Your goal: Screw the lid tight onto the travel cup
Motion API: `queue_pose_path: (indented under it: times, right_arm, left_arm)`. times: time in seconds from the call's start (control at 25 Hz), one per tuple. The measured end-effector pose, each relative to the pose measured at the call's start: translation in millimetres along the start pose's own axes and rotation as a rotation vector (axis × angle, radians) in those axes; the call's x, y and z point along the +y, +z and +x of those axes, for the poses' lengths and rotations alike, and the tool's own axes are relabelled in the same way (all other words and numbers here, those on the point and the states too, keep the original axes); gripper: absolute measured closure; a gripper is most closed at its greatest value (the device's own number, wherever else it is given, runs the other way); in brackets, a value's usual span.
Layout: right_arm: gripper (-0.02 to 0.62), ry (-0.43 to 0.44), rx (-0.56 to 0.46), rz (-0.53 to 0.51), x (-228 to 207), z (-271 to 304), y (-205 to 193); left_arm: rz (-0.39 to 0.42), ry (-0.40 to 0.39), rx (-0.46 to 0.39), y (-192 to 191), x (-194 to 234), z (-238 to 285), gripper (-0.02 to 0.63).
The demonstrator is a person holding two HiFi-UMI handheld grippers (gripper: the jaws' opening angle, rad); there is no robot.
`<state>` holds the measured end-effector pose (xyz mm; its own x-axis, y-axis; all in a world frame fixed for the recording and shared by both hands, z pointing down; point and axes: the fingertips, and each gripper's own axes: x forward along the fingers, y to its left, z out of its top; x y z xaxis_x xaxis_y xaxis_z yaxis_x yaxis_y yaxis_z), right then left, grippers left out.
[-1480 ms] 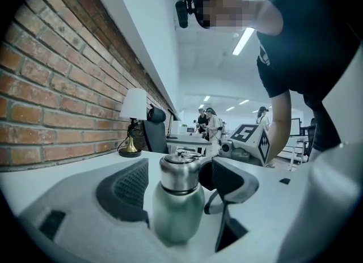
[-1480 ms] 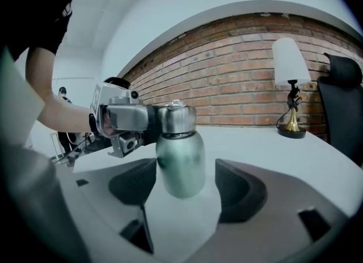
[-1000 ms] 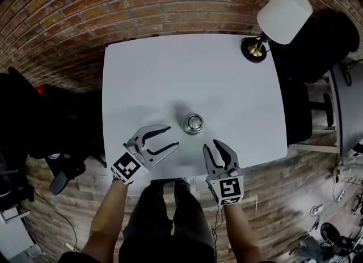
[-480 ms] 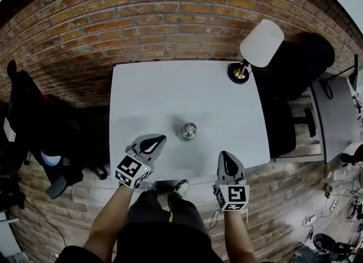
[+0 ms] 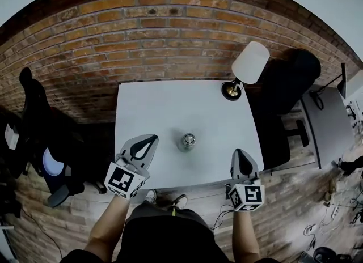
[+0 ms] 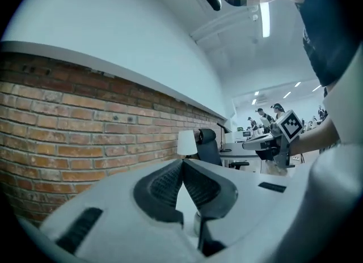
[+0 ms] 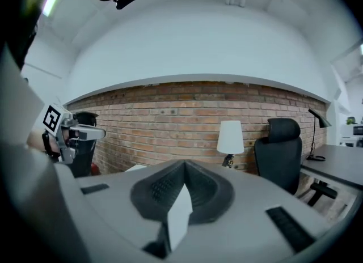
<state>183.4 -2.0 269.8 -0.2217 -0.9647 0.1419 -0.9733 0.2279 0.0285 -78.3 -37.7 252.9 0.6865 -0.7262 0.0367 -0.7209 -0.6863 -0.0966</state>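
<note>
Cup: the cup [image 5: 188, 141] stands upright on the table [image 5: 170, 106], near its middle, touched by nothing.
Lid: something seems to sit on the cup's top; it is too small to tell whether it is screwed tight.
Progress: probably finished, or else not begun, since neither gripper is at the cup.
Left gripper [image 5: 153, 138]: jaws together, empty, pointing level toward the brick wall over the table's front left edge.
Right gripper [image 5: 240, 152]: jaws pressed together on nothing, pointing almost level at the front right corner.
Hands: both held well apart from the cup, one on each side.

Brick wall [image 5: 170, 41], white table [image 5: 170, 109], lamp [image 5: 247, 66]
</note>
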Motion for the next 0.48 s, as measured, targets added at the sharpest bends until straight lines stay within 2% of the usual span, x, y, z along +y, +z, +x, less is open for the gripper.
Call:
queue_pose_path:
  times: [0.24,0.4,0.48]
  right_arm:
    - [0.581,0.002,-0.093,-0.002,0.0,-9.0,51.5]
    - [0.581,0.013,-0.152,-0.030,2.1,-15.5,84.6]
    - [0.581,0.012,-0.178,-0.044,-0.6,-20.2,95.5]
  left_arm:
    - [0.057,0.035,-0.118,63.7,5.9,-21.1,0.581]
    - [0.081,0.051,-0.163,91.2,10.4,-30.7,0.581]
    - [0.066,0.054,-0.164,99.0,9.0,-34.0,0.581]
